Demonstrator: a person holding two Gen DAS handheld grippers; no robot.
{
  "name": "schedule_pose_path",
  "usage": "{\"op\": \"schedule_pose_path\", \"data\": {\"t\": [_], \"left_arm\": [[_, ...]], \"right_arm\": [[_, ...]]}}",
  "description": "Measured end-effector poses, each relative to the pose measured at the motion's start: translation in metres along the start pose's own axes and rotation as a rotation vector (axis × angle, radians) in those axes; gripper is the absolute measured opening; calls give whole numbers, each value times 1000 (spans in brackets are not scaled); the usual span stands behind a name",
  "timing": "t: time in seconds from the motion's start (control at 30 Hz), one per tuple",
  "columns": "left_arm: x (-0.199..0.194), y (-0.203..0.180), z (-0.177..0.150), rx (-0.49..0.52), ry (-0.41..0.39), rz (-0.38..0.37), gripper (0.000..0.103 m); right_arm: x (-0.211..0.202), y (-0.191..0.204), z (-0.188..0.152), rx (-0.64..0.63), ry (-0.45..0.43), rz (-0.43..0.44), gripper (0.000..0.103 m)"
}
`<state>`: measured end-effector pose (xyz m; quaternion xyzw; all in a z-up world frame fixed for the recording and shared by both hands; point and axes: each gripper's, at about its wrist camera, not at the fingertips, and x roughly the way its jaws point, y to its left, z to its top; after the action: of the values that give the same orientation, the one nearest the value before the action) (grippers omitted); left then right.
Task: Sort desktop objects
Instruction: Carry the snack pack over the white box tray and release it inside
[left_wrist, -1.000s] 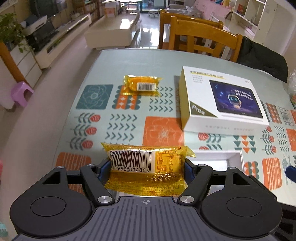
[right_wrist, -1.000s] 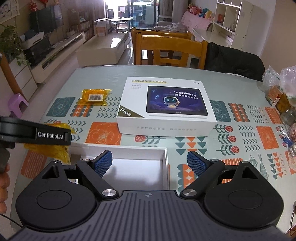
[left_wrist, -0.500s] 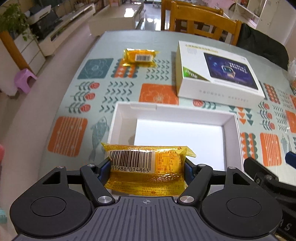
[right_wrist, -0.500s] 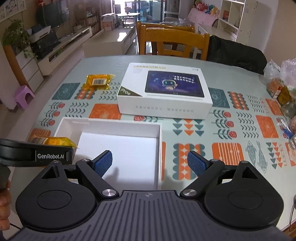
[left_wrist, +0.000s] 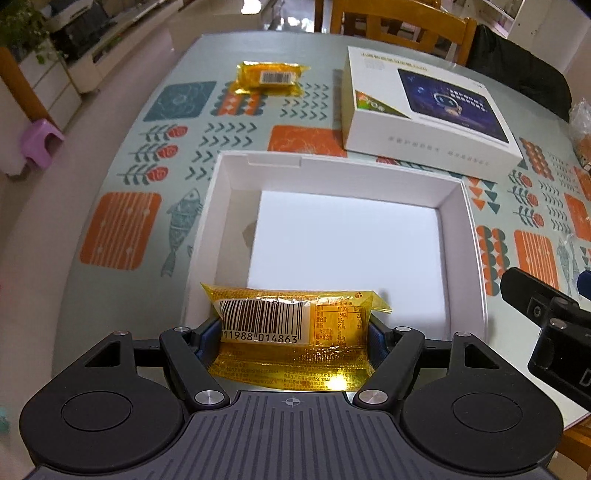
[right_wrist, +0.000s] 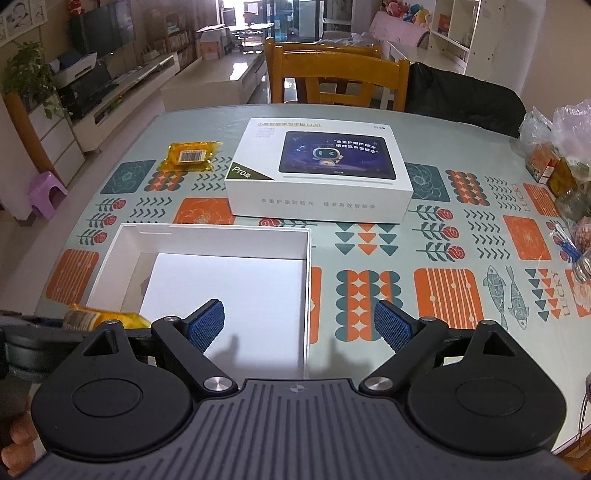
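Observation:
My left gripper (left_wrist: 291, 332) is shut on a yellow snack packet (left_wrist: 291, 332) with a barcode label, held over the near edge of an open white box (left_wrist: 221, 192). The same packet shows at the left of the right wrist view (right_wrist: 99, 318). A second yellow snack packet (left_wrist: 269, 78) lies on the table at the far left, also in the right wrist view (right_wrist: 190, 157). My right gripper (right_wrist: 299, 326) is open and empty, over the near right corner of the white box (right_wrist: 308, 280).
A white tablet box lid (right_wrist: 319, 171) lies beyond the open box. Plastic bags and jars (right_wrist: 561, 166) crowd the table's right edge. Wooden chairs (right_wrist: 336, 77) stand at the far side. The table's left edge (left_wrist: 74, 206) drops to the floor.
My left gripper has pulled back and risen with the packet, so the open white box now lies fully ahead of it. My right gripper has also drawn back and up.

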<state>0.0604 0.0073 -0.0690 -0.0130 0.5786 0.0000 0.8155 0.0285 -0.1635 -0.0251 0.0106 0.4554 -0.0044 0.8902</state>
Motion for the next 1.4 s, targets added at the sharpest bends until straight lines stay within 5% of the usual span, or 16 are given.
{"op": "schedule_pose_path", "data": {"t": [0.63, 0.8, 1.4], "left_arm": [[87, -12, 22, 101, 22, -10, 75], [101, -13, 18, 116, 47, -9, 97], [27, 7, 26, 59, -66, 43, 103]], "right_arm": [[15, 6, 3, 0, 49, -53, 103], [16, 10, 6, -11, 50, -64, 103], [15, 10, 14, -8, 19, -9, 103]]}}
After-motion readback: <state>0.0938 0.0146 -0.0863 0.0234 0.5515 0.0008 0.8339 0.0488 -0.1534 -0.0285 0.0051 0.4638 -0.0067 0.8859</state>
